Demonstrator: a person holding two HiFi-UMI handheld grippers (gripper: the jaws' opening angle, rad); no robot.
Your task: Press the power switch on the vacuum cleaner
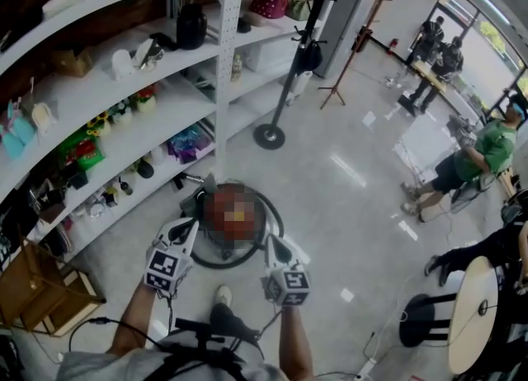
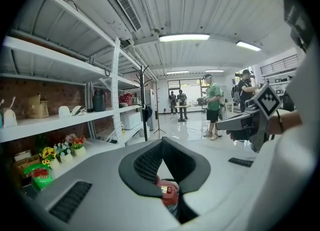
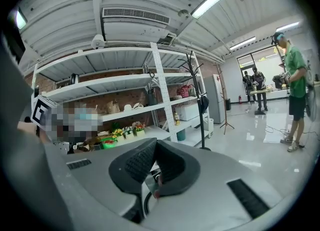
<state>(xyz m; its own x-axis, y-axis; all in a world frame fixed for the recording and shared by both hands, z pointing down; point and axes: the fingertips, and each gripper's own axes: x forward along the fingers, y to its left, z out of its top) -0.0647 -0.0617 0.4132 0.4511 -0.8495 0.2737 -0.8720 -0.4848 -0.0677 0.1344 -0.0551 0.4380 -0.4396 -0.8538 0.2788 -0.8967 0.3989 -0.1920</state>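
Our vacuum cleaner (image 1: 233, 221), round and red with a black hose looped around it, sits on the floor (image 1: 346, 206) at twelve o'clock, just past both grippers. The left gripper (image 1: 187, 225) and right gripper (image 1: 274, 242) are clenched and hold nothing. Shelves (image 1: 124, 115) crowd in at ten o'clock, and bare floor runs from one to four.

The floor (image 1: 346, 165) is shining smooth and glossy, mirroring the ceiling lights, while the shelves (image 1: 124, 99) are showing a matt white painted finish against a rough red brick wall (image 2: 30, 87), under ribbed white ceiling panels (image 2: 200, 5). The left gripper (image 2: 162, 142) and the right gripper (image 3: 154, 142) are both presenting smooth matt grey plastic shells with dark, finely ribbed, rubbery-looking pads (image 2: 145, 167), and past the left pads the vacuum (image 2: 167, 192) is gleaming as glossy red plastic. A crate (image 1: 33, 289) is looking like bare wood, and a round tabletop (image 1: 474, 313) is showing a pale matt face.
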